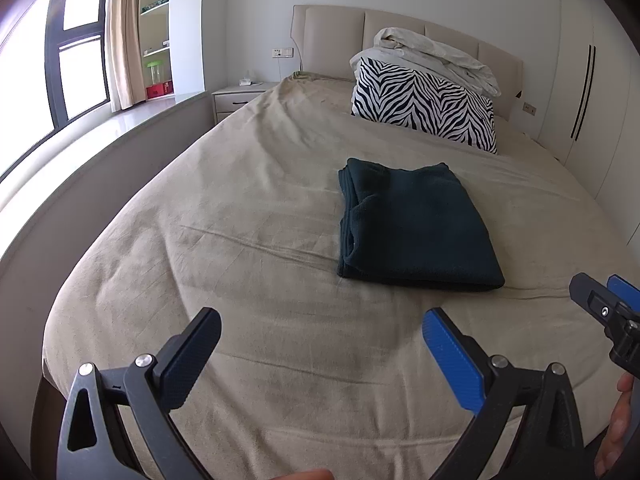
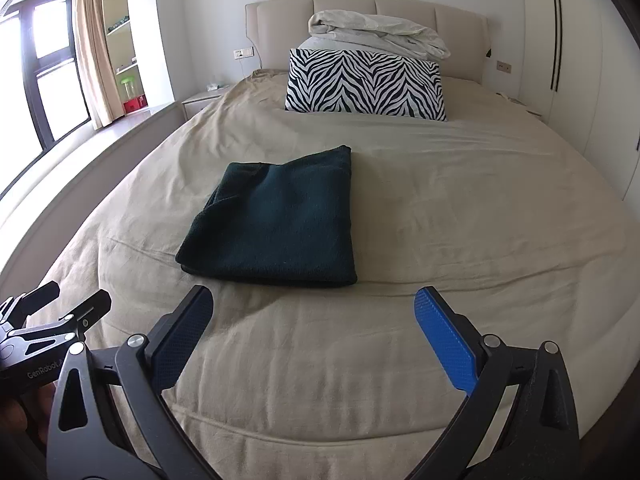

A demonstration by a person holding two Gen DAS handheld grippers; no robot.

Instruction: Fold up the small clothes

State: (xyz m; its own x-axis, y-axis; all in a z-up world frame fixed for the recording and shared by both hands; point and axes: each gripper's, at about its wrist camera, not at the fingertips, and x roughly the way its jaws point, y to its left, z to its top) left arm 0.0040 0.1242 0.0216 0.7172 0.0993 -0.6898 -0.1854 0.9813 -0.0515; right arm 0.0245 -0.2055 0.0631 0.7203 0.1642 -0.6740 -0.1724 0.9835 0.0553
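Garment: dark teal cloth (image 2: 276,224), folded, flat on the beige bed (image 2: 440,208); apparently fleece.
Left hand-held gripper (image 1: 320,356): fingers apart, empty.
Right hand-held gripper (image 2: 316,336): fingers apart, empty.

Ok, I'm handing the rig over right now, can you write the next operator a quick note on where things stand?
Left gripper: open, empty, held above the near end of the bed.
Right gripper: open, empty, likewise clear of the cloth.
Dark green garment: lies folded in a neat rectangle mid-bed, touched by neither gripper.
Zebra pillow and a bundled white duvet sit at the headboard, apart from the garment.
Done: this piece looks folded.
Left: no other small clothes in view; maybe square up the looser left edge.
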